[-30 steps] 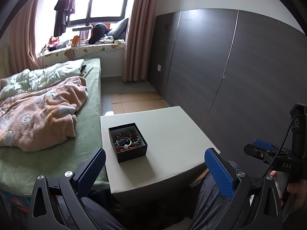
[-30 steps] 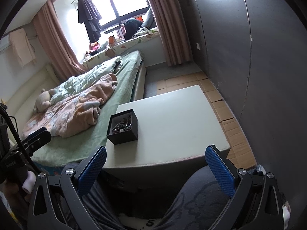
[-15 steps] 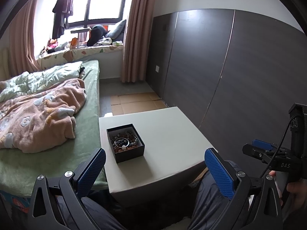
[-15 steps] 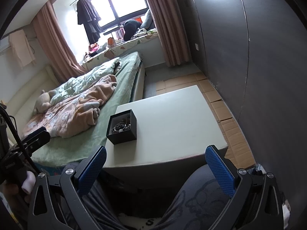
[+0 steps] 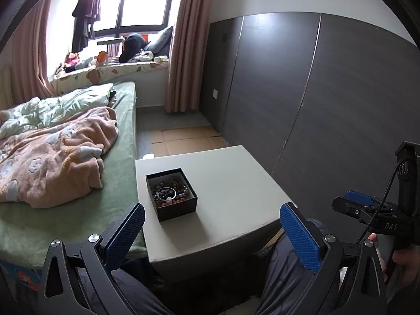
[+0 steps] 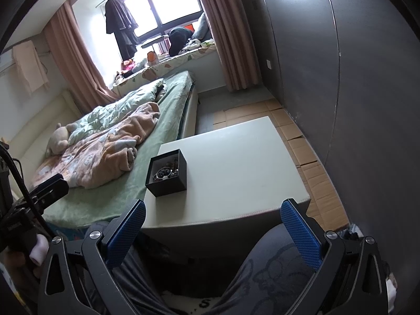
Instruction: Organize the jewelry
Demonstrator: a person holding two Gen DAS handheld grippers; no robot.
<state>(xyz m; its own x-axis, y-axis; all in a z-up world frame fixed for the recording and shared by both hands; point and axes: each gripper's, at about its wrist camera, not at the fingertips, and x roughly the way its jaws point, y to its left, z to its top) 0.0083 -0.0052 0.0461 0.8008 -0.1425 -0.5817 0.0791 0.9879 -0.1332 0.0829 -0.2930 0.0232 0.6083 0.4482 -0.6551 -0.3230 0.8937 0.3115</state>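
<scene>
Lit by daylight from the window (image 5: 131,2), blown out to white glare in both views, with a pale sheen on the dark wall panels (image 5: 275,78). Dim and shadowed low in the frame, soft shadow beside the black box (image 5: 171,193) on the table (image 5: 236,183). Strongly bent by fisheye at the edges, black vignette in the corners, centre sharp
</scene>
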